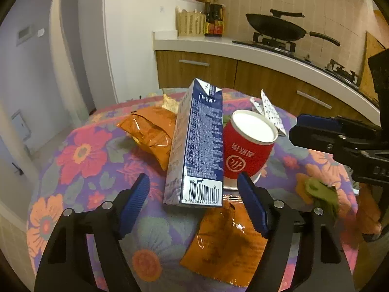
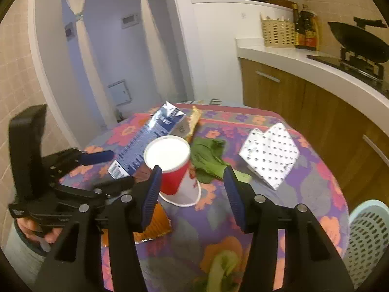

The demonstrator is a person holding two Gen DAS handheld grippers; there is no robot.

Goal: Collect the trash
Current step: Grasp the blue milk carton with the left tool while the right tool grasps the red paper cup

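A round table (image 1: pixel 80 170) draped in a flowered purple-and-orange cloth filled both views, its near edge cut off by the black gripper frames. At its right side stood a pale blue perforated basket (image 2: pixel 367 238), only partly inside the right wrist view. The trash lay scattered on the cloth: a tall blue-and-white milk carton (image 1: pixel 199 146) lying tilted, its barcode end towards the left gripper (image 1: pixel 194 194); an upside-down red paper cup (image 1: pixel 245 148) touching the carton's side; two glossy, crinkled orange foil wrappers, one (image 1: pixel 150 133) behind the carton and one (image 1: pixel 226 243) flat in front, partly hidden under a blue pad; a folded white dotted paper (image 2: pixel 269 155); and limp green leaves (image 2: pixel 206 158) beside the cup, a blurred one at the table's near edge hard to make out. The left gripper's ribbed blue fingers (image 1: pixel 136 202) stood wide apart, holding nothing, just short of the carton's end. The right gripper (image 2: pixel 192 189) was also parted and empty, its left finger (image 2: pixel 150 194) overlapping the cup in view; contact could not be told.
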